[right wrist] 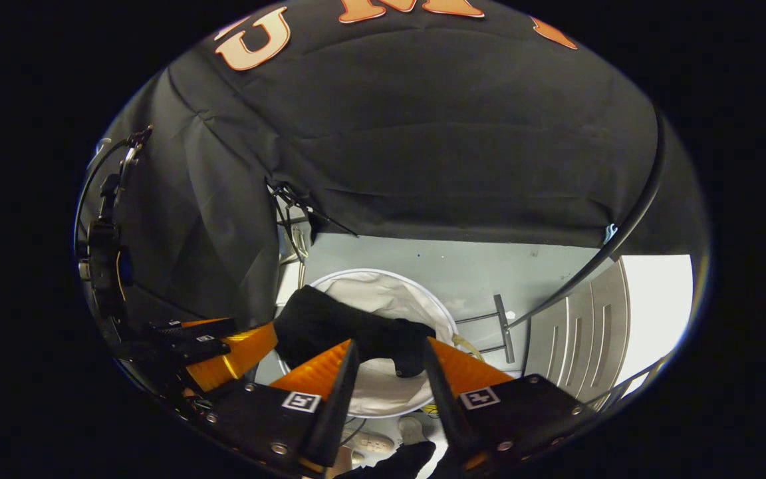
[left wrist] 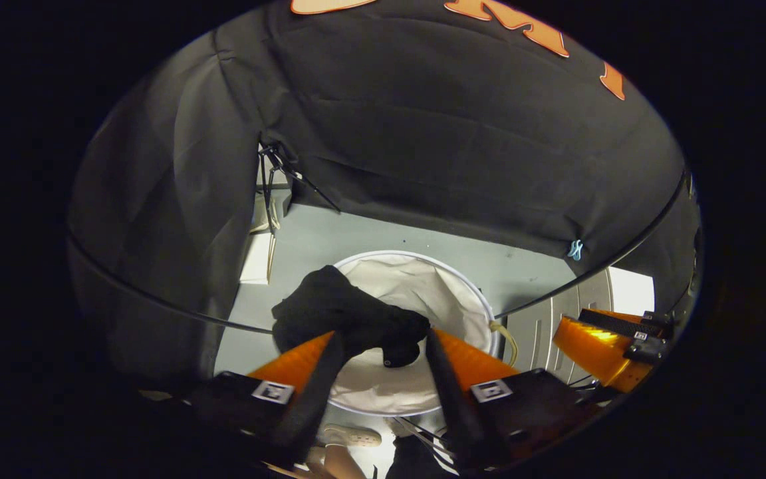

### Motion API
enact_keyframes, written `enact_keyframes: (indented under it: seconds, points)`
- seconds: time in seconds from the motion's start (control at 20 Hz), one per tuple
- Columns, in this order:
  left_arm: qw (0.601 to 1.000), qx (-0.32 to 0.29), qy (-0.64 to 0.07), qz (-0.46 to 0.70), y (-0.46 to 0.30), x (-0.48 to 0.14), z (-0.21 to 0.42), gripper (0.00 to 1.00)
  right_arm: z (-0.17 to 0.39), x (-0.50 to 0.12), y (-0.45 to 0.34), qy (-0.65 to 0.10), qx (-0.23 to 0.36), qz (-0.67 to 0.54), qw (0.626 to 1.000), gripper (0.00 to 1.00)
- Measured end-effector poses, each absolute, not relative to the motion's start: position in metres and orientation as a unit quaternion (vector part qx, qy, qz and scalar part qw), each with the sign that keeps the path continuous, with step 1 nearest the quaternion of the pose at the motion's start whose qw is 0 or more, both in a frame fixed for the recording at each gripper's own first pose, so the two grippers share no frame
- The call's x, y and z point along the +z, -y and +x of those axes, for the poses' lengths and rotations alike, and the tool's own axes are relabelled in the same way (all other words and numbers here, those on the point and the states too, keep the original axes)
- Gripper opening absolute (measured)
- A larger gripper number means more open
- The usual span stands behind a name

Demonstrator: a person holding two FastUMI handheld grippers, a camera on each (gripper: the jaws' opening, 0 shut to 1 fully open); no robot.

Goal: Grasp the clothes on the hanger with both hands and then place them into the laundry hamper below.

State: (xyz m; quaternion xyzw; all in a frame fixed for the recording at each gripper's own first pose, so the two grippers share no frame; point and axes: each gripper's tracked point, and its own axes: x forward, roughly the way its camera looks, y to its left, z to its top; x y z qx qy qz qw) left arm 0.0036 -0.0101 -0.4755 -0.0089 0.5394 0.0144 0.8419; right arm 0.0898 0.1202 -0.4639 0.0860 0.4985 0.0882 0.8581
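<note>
Black garment (left wrist: 343, 316) lies draped over the near-left rim of the white laundry hamper (left wrist: 449, 279) on the floor, and both the left hand-held gripper (left wrist: 380, 352) and right hand-held gripper (right wrist: 389, 359) hang above it, fingers spread, holding nothing.

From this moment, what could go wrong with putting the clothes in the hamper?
1. The black garment lies over the rim of the white laundry hamper, partly outside it; it might slide to the floor.
2. Both the left gripper and the right gripper look open above it, so nothing holds the cloth.
3. Pushing the cloth in might tip the soft hamper.
</note>
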Motion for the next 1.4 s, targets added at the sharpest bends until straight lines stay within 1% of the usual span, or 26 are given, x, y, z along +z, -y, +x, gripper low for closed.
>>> enact_keyframes:
  seconds: [0.05, 0.1, 0.15, 0.2, 0.3, 0.4, 0.6, 0.8, 1.1, 1.2, 1.3, 1.4]
  points:
    - [0.844, 0.014, -0.536, -0.008, 0.011, -0.471, 0.002, 1.00, 0.089, -0.462, -0.115, -0.496, 0.086, 0.080, 0.860, 0.66]
    - [0.846, 0.017, -0.532, -0.001, 0.009, -0.463, -0.001, 0.99, 0.088, -0.459, -0.110, -0.493, 0.084, 0.076, 0.863, 0.69]
    - [0.849, 0.022, -0.527, 0.007, 0.007, -0.454, -0.003, 0.96, 0.088, -0.453, -0.105, -0.489, 0.082, 0.075, 0.865, 0.71]
    - [0.853, 0.027, -0.521, 0.013, 0.004, -0.445, -0.006, 1.00, 0.086, -0.450, -0.101, -0.485, 0.080, 0.078, 0.867, 0.79]
    - [0.860, 0.038, -0.508, 0.017, 0.002, -0.426, -0.006, 1.00, 0.086, -0.439, -0.090, -0.479, 0.074, 0.084, 0.871, 0.89]
    - [0.868, 0.045, -0.495, 0.012, 0.003, -0.405, -0.005, 1.00, 0.087, -0.428, -0.073, -0.466, 0.065, 0.077, 0.879, 0.94]
    - [0.887, 0.050, -0.459, 0.018, 0.001, -0.364, 0.004, 0.99, 0.086, -0.392, -0.041, -0.441, 0.051, 0.064, 0.894, 0.95]
    - [0.912, 0.063, -0.404, 0.029, -0.004, -0.310, 0.021, 0.99, 0.081, -0.360, 0.001, -0.415, 0.032, 0.056, 0.907, 0.94]
    - [0.943, 0.056, -0.326, 0.026, 0.006, -0.218, 0.036, 0.99, 0.080, -0.304, 0.072, -0.365, -0.005, 0.013, 0.931, 0.95]
    - [0.951, 0.053, -0.302, 0.030, 0.010, -0.192, 0.041, 0.98, 0.080, -0.281, 0.085, -0.351, -0.013, 0.013, 0.936, 0.95]
    - [0.959, 0.053, -0.275, 0.040, 0.010, -0.164, 0.045, 1.00, 0.079, -0.256, 0.099, -0.333, -0.017, 0.017, 0.943, 0.94]
    - [0.966, 0.050, -0.250, 0.044, 0.018, -0.139, 0.048, 0.98, 0.076, -0.235, 0.111, -0.317, -0.024, 0.016, 0.948, 0.95]
